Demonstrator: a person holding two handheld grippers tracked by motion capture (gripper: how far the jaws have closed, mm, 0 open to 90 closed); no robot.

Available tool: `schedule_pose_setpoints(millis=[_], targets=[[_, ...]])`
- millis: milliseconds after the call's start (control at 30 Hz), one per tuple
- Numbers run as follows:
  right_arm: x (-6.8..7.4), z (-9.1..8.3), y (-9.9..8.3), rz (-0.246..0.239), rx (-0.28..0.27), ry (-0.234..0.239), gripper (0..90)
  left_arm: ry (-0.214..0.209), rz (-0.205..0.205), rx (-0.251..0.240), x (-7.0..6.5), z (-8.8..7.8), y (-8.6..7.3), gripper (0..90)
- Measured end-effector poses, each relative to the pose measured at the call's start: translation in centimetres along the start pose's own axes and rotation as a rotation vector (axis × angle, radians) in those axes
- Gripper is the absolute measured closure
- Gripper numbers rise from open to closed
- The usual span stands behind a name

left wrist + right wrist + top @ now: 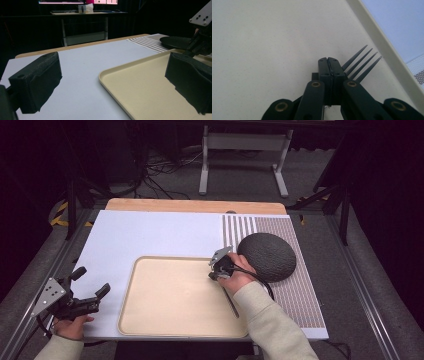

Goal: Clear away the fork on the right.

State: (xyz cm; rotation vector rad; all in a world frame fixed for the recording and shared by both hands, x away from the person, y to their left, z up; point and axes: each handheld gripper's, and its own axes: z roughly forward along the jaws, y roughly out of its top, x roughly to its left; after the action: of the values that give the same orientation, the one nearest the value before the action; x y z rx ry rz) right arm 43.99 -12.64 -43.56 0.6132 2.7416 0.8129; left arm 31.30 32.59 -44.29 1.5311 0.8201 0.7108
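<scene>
My right gripper [214, 273] is over the right side of a beige tray [150, 320], tilted down toward its floor. In the right gripper view its jaws [328, 60] are pressed together, and the tines of a black fork [359, 63] stick out past them to the right, just above the tray floor [262, 37]. The fork's handle [232, 305] runs back under the hand and across the tray's right rim. My left gripper [92, 281] rests at the table's front left corner, open and holding nothing, its jaws [113, 80] framing the tray's near corner [140, 87].
A dark, textured round dome [267, 256] lies on the striped mat [295, 285] just right of the tray. A white mat [150, 235] covers the table's left and back. Desk legs and cables stand on the floor beyond the table.
</scene>
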Motion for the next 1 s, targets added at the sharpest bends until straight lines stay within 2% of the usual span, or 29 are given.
schedule_pose_setpoints(millis=[500,1000], targets=[[-1.5,-0.9,-1.3,0.056,0.018,-0.054,89.9,0.0,0.0,0.001,0.0,0.0,0.0,1.2],[-2.2,-1.4,-2.0,0.073,0.037,-0.085,89.8,0.001,0.0,0.001,0.0,0.0,0.0,1.2]])
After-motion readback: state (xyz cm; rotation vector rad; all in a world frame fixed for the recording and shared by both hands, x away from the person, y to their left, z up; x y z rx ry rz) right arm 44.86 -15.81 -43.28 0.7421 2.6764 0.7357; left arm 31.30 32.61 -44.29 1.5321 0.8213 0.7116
